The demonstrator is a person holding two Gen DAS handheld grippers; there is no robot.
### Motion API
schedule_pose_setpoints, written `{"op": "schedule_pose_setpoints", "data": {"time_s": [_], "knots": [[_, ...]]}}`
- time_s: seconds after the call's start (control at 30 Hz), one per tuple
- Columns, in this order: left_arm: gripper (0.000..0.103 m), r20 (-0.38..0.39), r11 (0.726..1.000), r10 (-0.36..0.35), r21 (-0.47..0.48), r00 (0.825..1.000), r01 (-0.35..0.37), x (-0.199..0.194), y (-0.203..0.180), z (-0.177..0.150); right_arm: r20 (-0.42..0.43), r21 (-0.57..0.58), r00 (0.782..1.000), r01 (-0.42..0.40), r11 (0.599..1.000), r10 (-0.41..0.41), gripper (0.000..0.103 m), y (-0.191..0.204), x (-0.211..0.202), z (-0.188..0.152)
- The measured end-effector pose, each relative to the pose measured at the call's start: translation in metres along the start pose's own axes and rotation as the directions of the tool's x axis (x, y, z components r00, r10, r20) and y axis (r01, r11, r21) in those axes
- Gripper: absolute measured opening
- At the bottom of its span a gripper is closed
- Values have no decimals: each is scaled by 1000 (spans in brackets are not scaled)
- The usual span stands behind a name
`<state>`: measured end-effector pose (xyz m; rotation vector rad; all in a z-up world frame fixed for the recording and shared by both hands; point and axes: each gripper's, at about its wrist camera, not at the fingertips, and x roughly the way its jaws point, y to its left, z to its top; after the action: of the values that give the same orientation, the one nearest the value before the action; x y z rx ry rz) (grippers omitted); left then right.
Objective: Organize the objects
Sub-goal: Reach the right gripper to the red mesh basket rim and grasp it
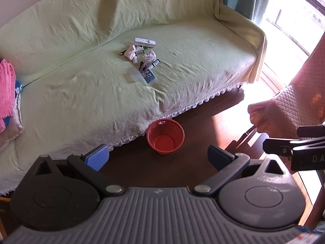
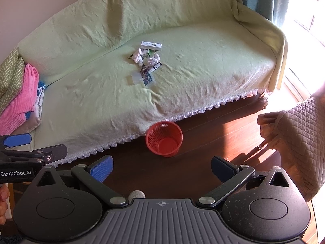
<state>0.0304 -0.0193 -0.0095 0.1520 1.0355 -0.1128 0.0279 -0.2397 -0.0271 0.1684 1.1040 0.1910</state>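
Risk: both your grippers, left gripper [image 1: 158, 156] and right gripper [image 2: 162, 167], have fingers fully spread, empty; clutter [image 1: 142, 59] far ahead overlaps, so you may pinch two pieces or the sofa cover [image 1: 193, 65].

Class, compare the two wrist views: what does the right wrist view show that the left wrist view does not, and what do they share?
Only the right wrist view shows the green zigzag cushion and a grey round thing, too unclear to name. Only the left wrist view shows the right tongs from the side. Both share the sofa, the pile of small items, the red basket, the pink blanket and open tongs.
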Motion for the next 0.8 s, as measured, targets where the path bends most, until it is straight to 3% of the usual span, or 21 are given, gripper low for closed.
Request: {"op": "schedule_pose_setpoints", "data": {"time_s": [0.27, 0.5, 0.6, 0.8], "knots": [[102, 8, 991, -27, 128, 1000, 25, 42, 62, 45, 24, 155, 999, 36, 987, -40, 101, 26, 30, 37], [102, 24, 969, -9, 246, 1000, 3, 95, 113, 77, 52, 326, 993, 85, 941, -108, 100, 30, 62, 56], [102, 12, 964, 5, 267, 1000, -8, 125, 127, 79, 31, 363, 992, 101, 926, -120, 78, 25, 87, 51], [102, -40, 973, 4, 232, 999, 5, 194, 147, 72, 28, 411, 992, 102, 906, -125, 77, 3, 142, 34]]}}
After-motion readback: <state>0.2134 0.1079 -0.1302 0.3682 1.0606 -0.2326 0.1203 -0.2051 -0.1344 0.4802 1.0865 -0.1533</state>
